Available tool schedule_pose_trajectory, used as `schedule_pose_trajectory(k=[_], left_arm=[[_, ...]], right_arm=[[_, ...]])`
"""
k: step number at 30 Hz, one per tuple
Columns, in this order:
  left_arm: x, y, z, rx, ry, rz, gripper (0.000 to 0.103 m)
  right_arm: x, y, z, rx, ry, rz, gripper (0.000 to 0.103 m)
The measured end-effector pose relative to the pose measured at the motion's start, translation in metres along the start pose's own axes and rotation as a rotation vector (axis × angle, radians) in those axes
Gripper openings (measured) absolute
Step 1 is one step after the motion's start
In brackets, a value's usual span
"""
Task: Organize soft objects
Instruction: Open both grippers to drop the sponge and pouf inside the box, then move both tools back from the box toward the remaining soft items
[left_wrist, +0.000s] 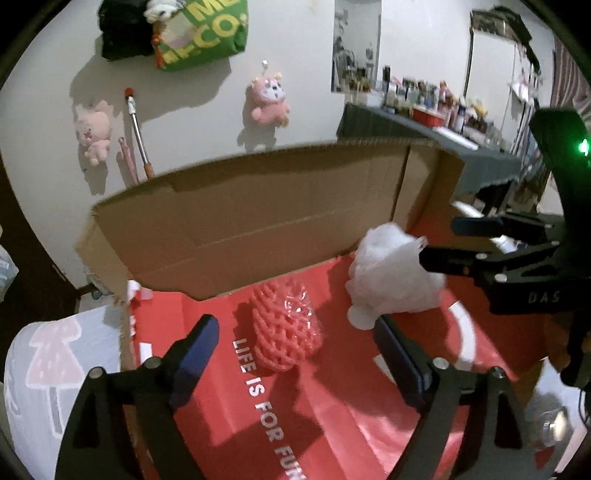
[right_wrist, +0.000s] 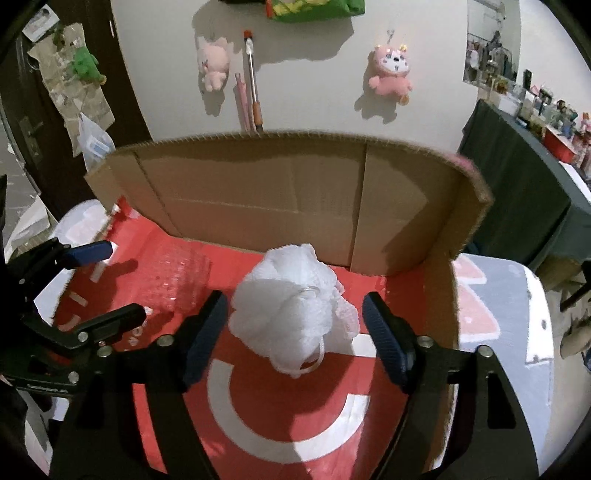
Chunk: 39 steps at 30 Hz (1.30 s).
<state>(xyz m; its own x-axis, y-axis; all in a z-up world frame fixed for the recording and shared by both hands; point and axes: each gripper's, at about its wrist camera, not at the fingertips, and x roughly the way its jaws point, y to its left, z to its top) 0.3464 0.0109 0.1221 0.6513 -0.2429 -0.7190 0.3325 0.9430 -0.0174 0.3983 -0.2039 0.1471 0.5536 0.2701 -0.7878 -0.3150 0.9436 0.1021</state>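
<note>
Cardboard box (right_wrist: 258, 192), red-lined, holds two soft items: one white mesh sponge (right_wrist: 295, 306) at frame centre, one pink net sleeve (left_wrist: 284, 325) left of it. Left gripper (left_wrist: 295, 347) and right gripper (right_wrist: 291, 325): jaws wide, gripping nothing. Two pink plush toys (right_wrist: 391, 70) hang on the wall above.

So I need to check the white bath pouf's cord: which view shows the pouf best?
The right wrist view: the white bath pouf sits centred and whole, loop cord visible. The left wrist view shows it blurred, partly behind a finger.
</note>
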Motion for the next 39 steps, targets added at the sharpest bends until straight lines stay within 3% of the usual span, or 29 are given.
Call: schedule_pose_trajectory(k=[7, 9, 14, 21, 27, 39], left_arm=[[-0.057, -0.01, -0.003, -0.046, -0.105, 0.013, 0.099], [-0.08, -0.015, -0.007, -0.051, -0.152, 0.023, 0.103], [-0.134, -0.03, -0.023, -0.046, -0.261, 0.031, 0.103], [-0.203, -0.059, -0.057, -0.022, -0.408, 0.06, 0.103], [-0.239, -0.074, -0.089, -0.038, -0.484, 0.057, 0.103], [-0.282, -0.102, -0.18, -0.144, -0.625, 0.112, 0.103]], right_arm=[[-0.061, 0.019, -0.008, -0.034, -0.096, -0.03, 0.081], [-0.086, 0.026, -0.015, -0.041, -0.139, -0.046, 0.09], [-0.145, 0.045, -0.038, -0.077, -0.254, -0.092, 0.091], [-0.216, 0.058, -0.073, -0.058, -0.37, -0.089, 0.091], [-0.267, 0.066, -0.117, -0.076, -0.476, -0.106, 0.093], [-0.323, 0.091, -0.244, -0.127, -0.709, -0.262, 0.102]])
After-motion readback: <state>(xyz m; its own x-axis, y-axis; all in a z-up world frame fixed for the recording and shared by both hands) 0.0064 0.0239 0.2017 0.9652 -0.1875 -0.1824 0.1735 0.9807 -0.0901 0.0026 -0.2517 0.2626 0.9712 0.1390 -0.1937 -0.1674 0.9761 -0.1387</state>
